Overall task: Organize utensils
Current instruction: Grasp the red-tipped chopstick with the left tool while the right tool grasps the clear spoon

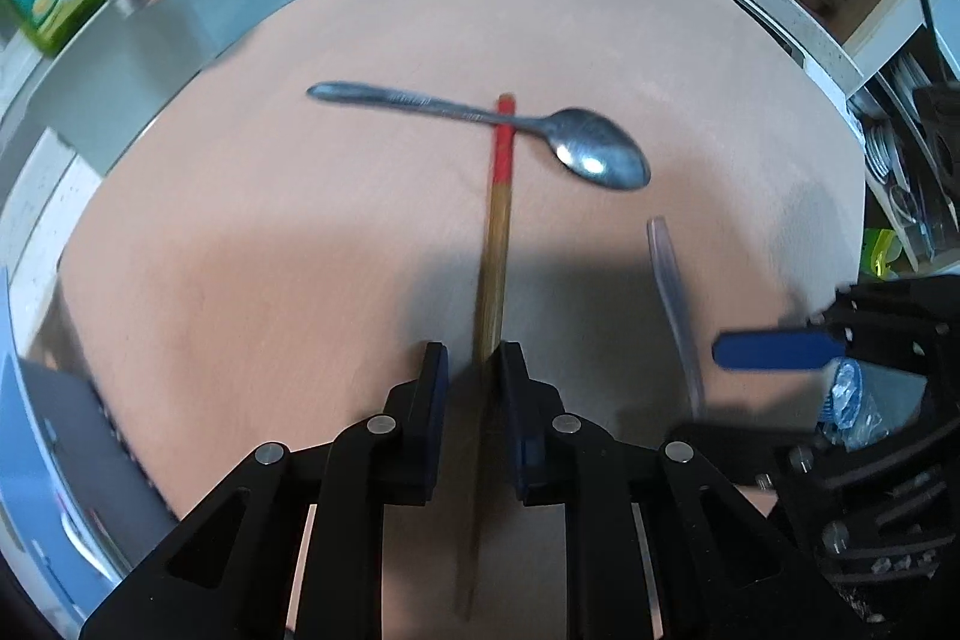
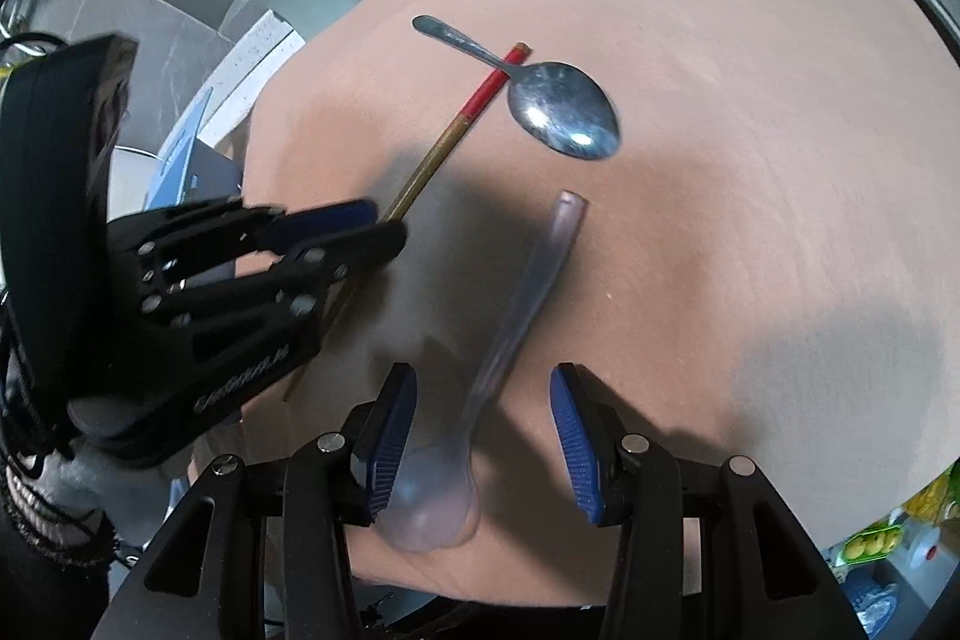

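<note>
Pinching the chopstick [image 1: 493,244] near mid-desk, my left hand-held gripper [image 1: 474,370] is closing on it; my right hand-held gripper [image 2: 483,430] is standing spread around the plastic spoon [image 2: 480,388]. Lifting could drag the metal spoon [image 1: 576,148] lying across its red end. Peach cloth [image 1: 300,232] is covering the desk beside a sink.

The chopstick [image 1: 495,244] blurs as it runs toward 6 o'clock, its lower end lost between the left claw [image 1: 470,370] pads. The clear plastic spoon [image 2: 510,316] is smeared; its bowl partly hides behind the right claw [image 2: 483,436]. At 3 o'clock, shelf contents stay indistinct.
</note>
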A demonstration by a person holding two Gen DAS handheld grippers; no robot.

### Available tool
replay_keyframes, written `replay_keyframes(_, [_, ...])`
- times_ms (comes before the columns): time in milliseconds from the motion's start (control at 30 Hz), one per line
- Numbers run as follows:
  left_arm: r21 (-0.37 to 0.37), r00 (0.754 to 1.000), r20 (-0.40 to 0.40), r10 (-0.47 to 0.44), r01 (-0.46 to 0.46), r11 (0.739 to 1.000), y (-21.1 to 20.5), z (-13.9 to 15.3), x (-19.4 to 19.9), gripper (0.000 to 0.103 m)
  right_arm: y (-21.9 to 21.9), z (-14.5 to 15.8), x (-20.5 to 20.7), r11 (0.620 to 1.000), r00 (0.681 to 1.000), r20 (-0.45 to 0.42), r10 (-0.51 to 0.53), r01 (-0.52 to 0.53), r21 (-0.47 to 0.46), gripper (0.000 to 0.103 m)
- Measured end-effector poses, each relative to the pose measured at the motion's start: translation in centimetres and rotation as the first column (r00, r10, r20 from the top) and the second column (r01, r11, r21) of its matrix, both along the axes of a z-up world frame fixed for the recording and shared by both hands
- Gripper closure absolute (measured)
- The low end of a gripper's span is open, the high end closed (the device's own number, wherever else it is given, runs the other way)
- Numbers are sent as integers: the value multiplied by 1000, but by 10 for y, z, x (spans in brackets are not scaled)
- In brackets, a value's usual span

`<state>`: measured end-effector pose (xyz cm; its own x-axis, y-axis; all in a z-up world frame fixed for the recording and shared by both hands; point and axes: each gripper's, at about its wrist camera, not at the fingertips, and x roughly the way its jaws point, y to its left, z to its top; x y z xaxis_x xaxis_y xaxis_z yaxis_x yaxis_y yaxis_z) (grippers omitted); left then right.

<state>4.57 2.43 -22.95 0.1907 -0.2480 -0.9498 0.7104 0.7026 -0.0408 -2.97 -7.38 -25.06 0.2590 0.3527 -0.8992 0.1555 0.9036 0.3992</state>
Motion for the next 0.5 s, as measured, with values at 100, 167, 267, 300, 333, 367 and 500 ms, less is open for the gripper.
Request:
replay_keyframes(100, [-9,1000,-7,2,-2,1000,5,-2,-2,87,3,0,7,999,1000,7,3,-3,-47,65])
replay_keyframes(167, [-17,1000,-12,8,-8,1000,6,-2,-1,87,8,1,15,993,999,19,26,-23,-119,74])
replay_keyframes(267, [-22,1000,-7,8,-8,1000,2,-3,1,87,3,-1,19,987,999,22,46,-42,-157,87])
replay_keyframes(300, [-17,1000,1,1,-1,1000,-1,-3,2,87,0,-1,19,988,999,19,46,-43,-146,89])
replay_keyframes(333, [-11,1000,8,-8,8,1000,-4,-3,2,87,-5,-1,19,991,999,15,42,-40,-131,90])
replay_keyframes(367, [-6,1000,15,-18,18,1000,-7,-2,2,87,-5,-2,20,992,999,13,38,-36,-123,93])
replay_keyframes(500, [2,999,26,-45,45,999,-14,-1,6,92,-17,-5,19,999,1000,-5,-12,11,-46,96])
